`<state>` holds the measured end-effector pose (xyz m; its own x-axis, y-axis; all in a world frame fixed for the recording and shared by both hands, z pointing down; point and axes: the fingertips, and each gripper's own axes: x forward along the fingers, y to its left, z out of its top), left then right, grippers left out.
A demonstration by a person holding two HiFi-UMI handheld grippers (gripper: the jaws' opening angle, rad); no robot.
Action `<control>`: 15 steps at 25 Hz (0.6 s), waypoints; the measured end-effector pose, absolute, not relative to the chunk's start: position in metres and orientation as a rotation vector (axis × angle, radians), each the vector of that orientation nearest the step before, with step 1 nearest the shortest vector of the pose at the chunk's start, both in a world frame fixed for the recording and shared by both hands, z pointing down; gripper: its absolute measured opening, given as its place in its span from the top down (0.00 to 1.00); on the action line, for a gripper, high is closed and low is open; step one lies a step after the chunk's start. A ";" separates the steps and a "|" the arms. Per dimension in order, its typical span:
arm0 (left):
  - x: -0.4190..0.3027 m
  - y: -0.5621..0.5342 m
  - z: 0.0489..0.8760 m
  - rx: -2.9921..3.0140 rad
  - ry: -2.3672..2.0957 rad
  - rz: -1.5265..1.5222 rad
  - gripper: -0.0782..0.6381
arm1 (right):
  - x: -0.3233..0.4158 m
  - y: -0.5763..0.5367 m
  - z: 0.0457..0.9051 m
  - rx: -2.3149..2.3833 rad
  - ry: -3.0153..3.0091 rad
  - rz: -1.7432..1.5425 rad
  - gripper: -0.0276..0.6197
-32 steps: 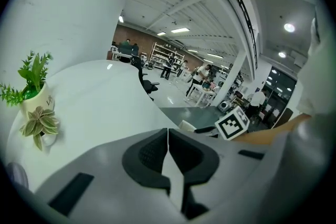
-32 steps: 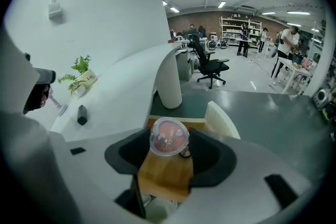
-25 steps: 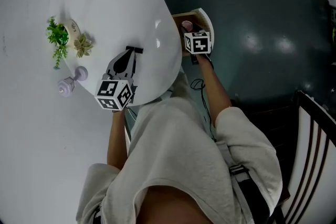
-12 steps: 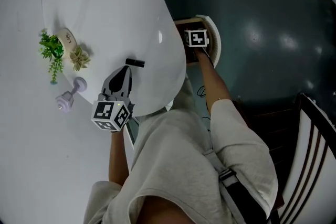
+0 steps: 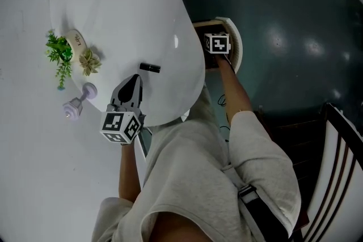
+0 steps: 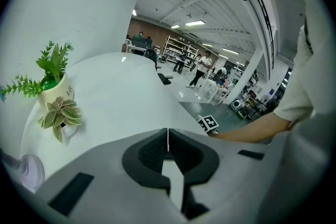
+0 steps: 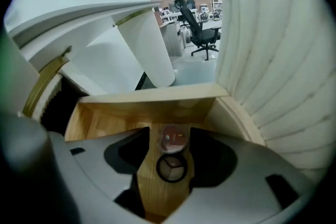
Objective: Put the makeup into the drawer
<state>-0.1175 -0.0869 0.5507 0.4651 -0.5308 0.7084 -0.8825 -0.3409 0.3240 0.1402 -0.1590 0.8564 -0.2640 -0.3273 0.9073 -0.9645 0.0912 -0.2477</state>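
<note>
Makeup compact [image 7: 171, 153] lies hinged open on the drawer [image 7: 100, 120] floor, between my right gripper's [image 7: 169, 136] jaws, which have just been spreading apart. It looks light, hard and slippery, so I'd pinch its round rim. My left gripper [image 6: 168, 139] is closed and empty above the bench [image 6: 115, 97].

Left gripper [image 6: 168, 136] and right gripper [image 7: 170, 147]: pale grey shells, black pads [image 6: 149, 152] lining the fingers; behind the fingers, a black-and-white marker cube [image 5: 121, 126]; loose beige short-sleeved top [image 5: 187, 178]; dark strap [image 5: 266, 213], perhaps a bag's.
</note>
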 end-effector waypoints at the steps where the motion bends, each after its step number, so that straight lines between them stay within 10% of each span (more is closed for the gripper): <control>1: -0.117 -0.087 0.550 2.023 -1.173 0.640 0.87 | 0.140 -0.160 0.849 1.298 -1.714 1.170 0.59; 15: -0.112 -0.078 0.521 2.129 -1.192 0.547 0.87 | 0.132 -0.120 0.651 1.470 -2.034 0.866 0.64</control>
